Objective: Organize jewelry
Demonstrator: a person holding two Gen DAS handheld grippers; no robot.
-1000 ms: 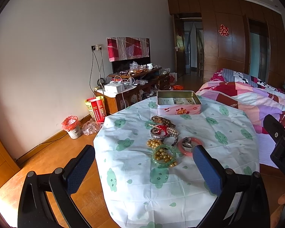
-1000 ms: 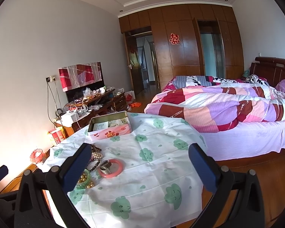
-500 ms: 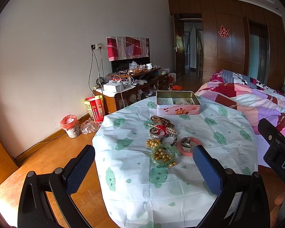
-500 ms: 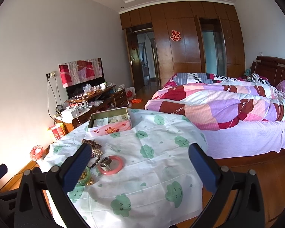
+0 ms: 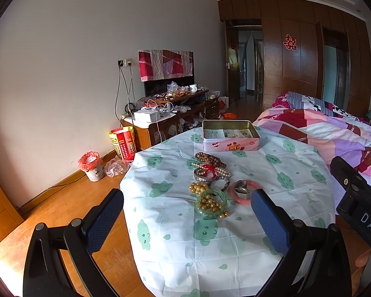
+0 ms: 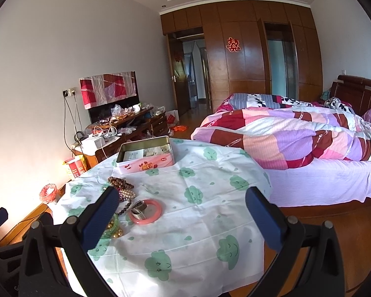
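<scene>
A round table (image 5: pixel 235 242) with a white cloth with green cloud prints holds a pile of jewelry. There are brown wooden beads (image 5: pixel 210 159), a silver bangle with a red piece (image 5: pixel 205 173), gold beads (image 5: pixel 198 187), a green bangle (image 5: pixel 211 205) and a pink bangle (image 5: pixel 244 193) with a silver ring inside. An open pink tin (image 5: pixel 231 136) stands behind them. My left gripper (image 5: pixel 186 212) is open and empty, short of the pile. My right gripper (image 6: pixel 181 210) is open and empty above the pink bangle (image 6: pixel 146 211) and tin (image 6: pixel 146 157).
A bed with a patchwork quilt (image 6: pixel 296 143) lies right of the table. A cluttered wooden cabinet (image 5: pixel 170 118), a red and yellow bag (image 5: pixel 122 143) and a small bin (image 5: pixel 91 165) stand along the left wall. The right gripper's body (image 5: pixel 358 198) shows at the left view's right edge.
Both grippers have drifted slightly, so the table sits a little differently in each view. Both stay open and empty. The jewelry has not moved.
</scene>
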